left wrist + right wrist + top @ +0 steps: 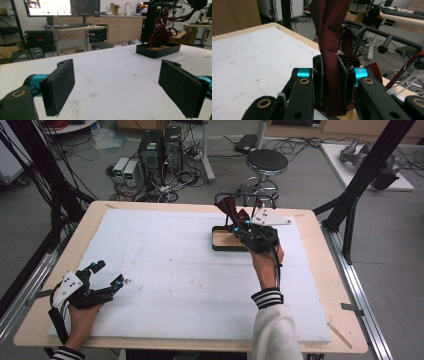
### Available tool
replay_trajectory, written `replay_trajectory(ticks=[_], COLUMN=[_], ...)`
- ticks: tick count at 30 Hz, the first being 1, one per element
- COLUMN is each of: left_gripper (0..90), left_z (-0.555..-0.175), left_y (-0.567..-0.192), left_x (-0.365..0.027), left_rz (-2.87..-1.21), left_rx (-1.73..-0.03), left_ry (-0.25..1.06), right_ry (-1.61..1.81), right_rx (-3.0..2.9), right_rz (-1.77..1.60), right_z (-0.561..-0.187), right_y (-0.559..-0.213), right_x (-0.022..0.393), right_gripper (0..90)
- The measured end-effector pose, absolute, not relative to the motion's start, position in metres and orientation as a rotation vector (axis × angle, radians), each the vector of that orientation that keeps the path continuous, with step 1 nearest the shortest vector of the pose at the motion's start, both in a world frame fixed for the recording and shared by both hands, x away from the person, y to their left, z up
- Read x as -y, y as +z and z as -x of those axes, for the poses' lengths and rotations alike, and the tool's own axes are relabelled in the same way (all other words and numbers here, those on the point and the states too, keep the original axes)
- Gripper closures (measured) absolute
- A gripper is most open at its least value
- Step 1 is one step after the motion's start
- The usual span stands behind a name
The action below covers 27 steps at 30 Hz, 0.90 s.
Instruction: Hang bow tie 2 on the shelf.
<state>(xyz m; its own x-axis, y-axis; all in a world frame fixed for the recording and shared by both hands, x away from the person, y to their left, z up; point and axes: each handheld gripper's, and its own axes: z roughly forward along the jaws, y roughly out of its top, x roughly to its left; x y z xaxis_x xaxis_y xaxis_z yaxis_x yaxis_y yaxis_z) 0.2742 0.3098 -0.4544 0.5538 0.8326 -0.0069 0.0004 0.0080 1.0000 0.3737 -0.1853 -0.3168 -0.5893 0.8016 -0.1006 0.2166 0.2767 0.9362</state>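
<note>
A dark red necktie (329, 50) is clamped between the two jaws of the right gripper (245, 226), which a person's right hand (264, 256) holds over a shallow black tray (220, 245) at the far right of the white foam board (165, 270). The fabric rises above the jaws and hangs below them toward the tray. At the near left corner, the left gripper (107, 272) rests spread wide, its pads (60, 85) holding nothing.
</note>
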Motion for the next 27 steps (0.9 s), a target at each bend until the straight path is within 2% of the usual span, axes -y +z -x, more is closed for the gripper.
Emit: replay_trajectory(ticks=[27], left_gripper=[14.2], left_z=[-0.275], left_y=[-0.454], left_x=[-0.31], left_rz=[-1.419], left_rx=[-0.773], left_ry=[0.756], right_ry=[1.371], right_rx=[-1.817], right_rz=[-0.971], right_z=[-0.388], right_y=[-0.313], right_x=[0.183], right_gripper=[77.0])
